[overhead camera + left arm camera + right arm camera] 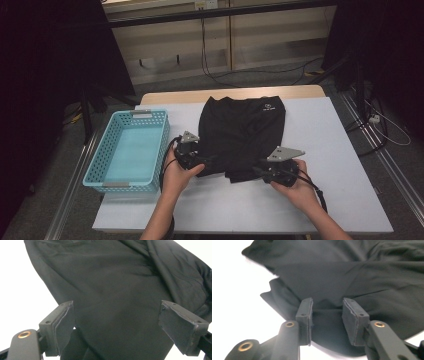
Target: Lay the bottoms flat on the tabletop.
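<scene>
lying between both tools' parted jaws, black garment (242, 135); near edge

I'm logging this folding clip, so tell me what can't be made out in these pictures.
- White logo on the black garment: too small to read, high view.
- Garment's near hem: covered by the left gripper and right gripper, high view.
- Blue basket floor: no detail visible.
- Table: washed out white, right gripper view.
</scene>
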A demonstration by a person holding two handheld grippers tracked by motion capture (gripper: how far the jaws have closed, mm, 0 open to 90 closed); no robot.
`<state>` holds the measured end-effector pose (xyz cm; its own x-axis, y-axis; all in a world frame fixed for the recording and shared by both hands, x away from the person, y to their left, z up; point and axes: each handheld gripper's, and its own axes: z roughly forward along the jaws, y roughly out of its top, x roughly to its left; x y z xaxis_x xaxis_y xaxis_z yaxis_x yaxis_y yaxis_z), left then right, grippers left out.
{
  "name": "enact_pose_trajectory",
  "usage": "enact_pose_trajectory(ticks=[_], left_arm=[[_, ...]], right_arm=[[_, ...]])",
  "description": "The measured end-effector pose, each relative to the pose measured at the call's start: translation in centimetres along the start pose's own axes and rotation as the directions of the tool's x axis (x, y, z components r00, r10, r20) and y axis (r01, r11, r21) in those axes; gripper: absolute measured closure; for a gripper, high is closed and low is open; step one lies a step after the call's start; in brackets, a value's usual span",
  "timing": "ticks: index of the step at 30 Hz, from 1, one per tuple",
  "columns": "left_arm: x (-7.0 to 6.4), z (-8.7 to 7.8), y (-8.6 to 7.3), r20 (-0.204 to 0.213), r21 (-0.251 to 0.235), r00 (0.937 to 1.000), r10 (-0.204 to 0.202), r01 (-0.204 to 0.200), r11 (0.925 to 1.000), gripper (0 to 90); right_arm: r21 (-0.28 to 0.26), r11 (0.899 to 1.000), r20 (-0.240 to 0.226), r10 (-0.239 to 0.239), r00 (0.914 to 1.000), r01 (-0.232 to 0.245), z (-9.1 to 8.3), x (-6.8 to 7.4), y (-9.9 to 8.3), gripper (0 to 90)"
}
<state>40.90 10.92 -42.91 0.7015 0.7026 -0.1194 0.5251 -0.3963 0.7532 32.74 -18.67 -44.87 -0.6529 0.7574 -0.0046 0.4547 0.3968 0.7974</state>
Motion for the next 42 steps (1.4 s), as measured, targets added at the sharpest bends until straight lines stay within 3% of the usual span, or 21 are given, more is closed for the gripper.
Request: enact_pose_trajectory(ticks=[5, 14, 15, 16, 20, 25, 31, 35, 38, 42], left_arm=[[-0.1, 0.0, 0.0, 0.002, 0.002, 1.0000, 0.002, -0.002, 1.0000, 15.1], [-0.2, -0.2, 0.2, 0.004, -0.007, 1.0000, 0.003, -0.003, 1.0000, 15.7], [-0.2, -0.3, 0.2, -0.015, -0.013, 0.9998, 0.008, -0.008, 0.9999, 15.7], [-0.2, -0.4, 0.2, 0.004, -0.009, 1.0000, 0.002, -0.002, 1.0000, 15.7], [0.0, -0.6, 0.2, 0.009, -0.016, 1.0000, -0.001, 0.001, 0.9999, 16.2], [0.0, -0.7, 0.2, 0.014, -0.012, 0.9999, 0.006, -0.005, 0.9999, 16.2], [0.0, -0.9, 0.1, 0.011, -0.010, 0.9999, 0.007, -0.007, 0.9999, 16.2], [0.0, -0.9, 0.0, 0.013, -0.006, 0.9999, 0.005, -0.005, 1.0000, 16.2], [-0.2, -0.8, -0.1, 0.012, -0.003, 0.9999, 0.006, -0.006, 1.0000, 16.2], [-0.2, -0.9, -0.1, 0.013, -0.004, 0.9999, 0.007, -0.007, 1.0000, 16.2]], right_arm=[[0.051, 0.999, -0.014, -0.016, 0.9998, 0.017, 1.1, 0.3, -0.4, 69.5], [0.052, 0.999, -0.038, -0.007, 0.9992, 0.009, 1.2, 0.1, -0.5, 85.2], [0.052, 0.999, -0.038, -0.007, 0.9992, 0.009, 1.2, 0.1, -0.5, 85.2], [0.047, 0.999, -0.036, -0.003, 0.9994, 0.005, 1.1, 0.0, -0.5, 85.7], [0.013, 1.000, -0.050, 0.021, 0.9985, -0.021, -0.1, -0.6, 0.0, 88.7], [-0.018, 0.999, -0.036, 0.040, 0.9986, -0.040, -2.1, -1.9, 0.1, 89.1], [-0.026, 0.998, -0.006, 0.052, 0.9986, -0.052, -3.3, -3.2, -0.5, 89.0], [-0.044, 0.996, 0.031, 0.080, 0.9963, -0.078, -4.7, -4.7, -0.9, 89.0], [-0.028, 0.997, 0.025, 0.077, 0.9967, -0.076, -4.9, -5.0, -1.3, 88.9], [0.032, 0.998, 0.053, 0.045, 0.9976, -0.047, -5.0, -5.3, -2.1, 88.8]])
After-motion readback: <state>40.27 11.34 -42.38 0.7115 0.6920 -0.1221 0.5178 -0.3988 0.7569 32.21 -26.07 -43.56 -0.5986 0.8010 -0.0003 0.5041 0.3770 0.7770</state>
